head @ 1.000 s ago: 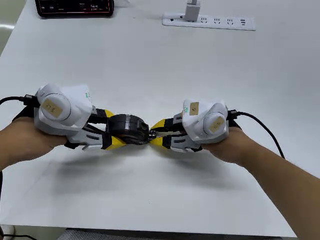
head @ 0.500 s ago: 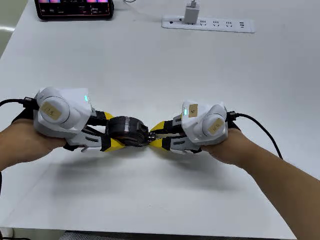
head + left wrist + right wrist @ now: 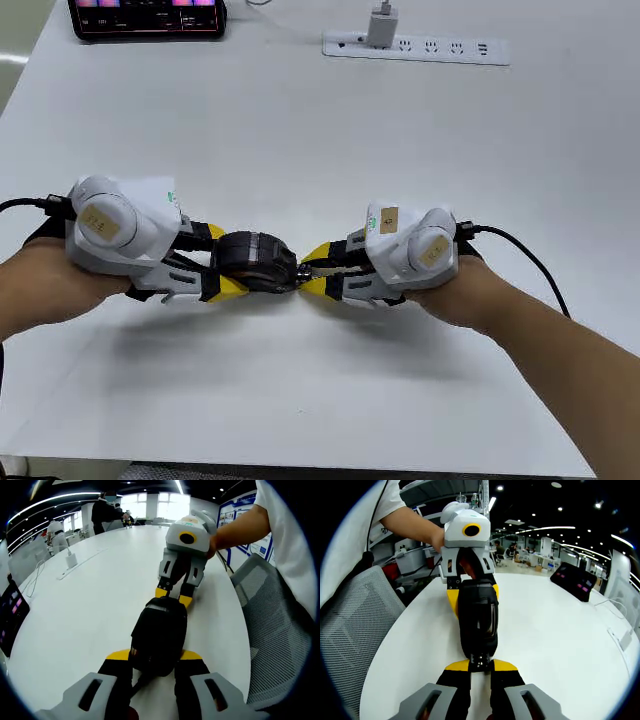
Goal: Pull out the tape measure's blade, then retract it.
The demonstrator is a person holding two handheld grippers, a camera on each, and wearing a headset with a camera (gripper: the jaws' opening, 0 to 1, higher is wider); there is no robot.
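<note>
Tape measure [image 3: 258, 258] stays clamped in left gripper [image 3: 225, 258] fingers, right gripper [image 3: 311, 269] fingers pinching its tip.

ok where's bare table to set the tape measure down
Crowded where the left gripper and right gripper meet on the tape measure. Bare table runs wide from them to the power strip, and along the near edge.

left gripper [image 3: 226, 259], right gripper [image 3: 313, 268]: clamped, tip-to-tip
</note>
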